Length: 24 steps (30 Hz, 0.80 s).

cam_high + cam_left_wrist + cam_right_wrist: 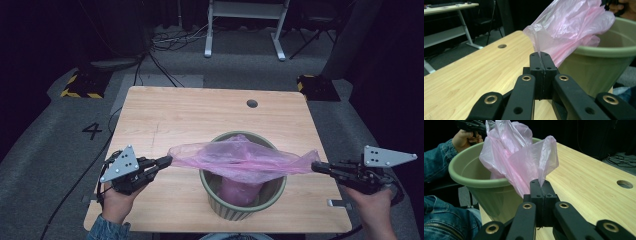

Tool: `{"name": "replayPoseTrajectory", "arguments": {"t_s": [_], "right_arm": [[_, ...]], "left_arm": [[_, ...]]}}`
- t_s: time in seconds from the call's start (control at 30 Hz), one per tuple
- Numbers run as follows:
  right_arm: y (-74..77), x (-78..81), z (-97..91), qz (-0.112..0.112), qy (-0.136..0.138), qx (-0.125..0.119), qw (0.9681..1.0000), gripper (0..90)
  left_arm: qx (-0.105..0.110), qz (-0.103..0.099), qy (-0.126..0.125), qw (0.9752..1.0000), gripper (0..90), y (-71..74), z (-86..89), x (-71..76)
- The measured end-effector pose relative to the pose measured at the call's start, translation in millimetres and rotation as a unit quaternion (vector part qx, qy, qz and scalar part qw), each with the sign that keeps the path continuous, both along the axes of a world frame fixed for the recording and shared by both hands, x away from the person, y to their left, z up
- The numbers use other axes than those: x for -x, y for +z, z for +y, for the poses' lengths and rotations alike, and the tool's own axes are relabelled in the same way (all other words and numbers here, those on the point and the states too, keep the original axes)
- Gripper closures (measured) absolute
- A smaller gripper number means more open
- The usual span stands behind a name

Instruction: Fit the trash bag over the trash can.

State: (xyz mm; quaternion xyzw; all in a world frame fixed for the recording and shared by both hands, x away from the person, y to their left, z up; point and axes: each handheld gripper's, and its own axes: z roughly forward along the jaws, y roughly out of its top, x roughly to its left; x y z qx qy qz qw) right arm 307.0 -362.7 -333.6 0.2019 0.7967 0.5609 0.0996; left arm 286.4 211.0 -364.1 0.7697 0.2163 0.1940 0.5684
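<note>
Jaws pressed together on both my grippers, left gripper and right gripper each pinching an edge of the pink bag, stretched between them over the bin.

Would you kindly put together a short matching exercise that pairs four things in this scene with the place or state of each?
Things:
1. pink plastic bag
2. green bin
3. left gripper
4. round cable hole

Places or states:
A. stands on the near part of the wooden table
B. shut on the bag's edge, left of the bin
C. stretched across the bin's mouth between both grippers
D. in the tabletop near the far edge

Pairs: 1-C, 2-A, 3-B, 4-D
</note>
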Motion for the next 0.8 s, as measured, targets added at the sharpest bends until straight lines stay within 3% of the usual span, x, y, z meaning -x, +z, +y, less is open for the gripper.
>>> {"name": "replayPoseTrajectory", "arguments": {"t_s": [0.03,0.07,0.2,0.33,0.47,0.63,0.8], "right_arm": [[-0.8,0.7,0.6,-0.002,0.001,0.002,1.0,90.0],[-1.0,1.4,1.2,-0.004,0.0,0.004,1.0,90.0],[2.2,1.7,1.5,-0.01,0.0,0.003,0.9999,90.0],[5.9,0.8,6.1,-0.017,0.004,0.008,0.9998,90.0],[8.2,-1.6,11.5,-0.02,0.002,0.016,0.9997,89.8],[10.7,-5.4,17.5,-0.023,0.007,0.02,0.9995,89.3],[13.2,-6.9,22.0,-0.027,0.011,0.023,0.9993,88.1]], "left_arm": [[0.001,-0.005,0.001,1.0,89.5,-0.8,0.7,1.3],[0.008,-0.013,0.008,0.9999,84.0,-1.1,2.6,2.5],[0.044,-0.015,-0.017,0.9988,57.6,6.6,10.6,1.9],[0.058,-0.032,-0.039,0.997,46.4,20.3,7.4,-0.2],[0.061,-0.045,-0.056,0.9955,44.1,36.2,2.5,-2.5],[0.034,-0.057,-0.05,0.9965,42.6,54.0,-11.3,-10.6],[0.03,-0.046,-0.049,0.9973,40.4,56.9,-23.2,-31.5]]}}
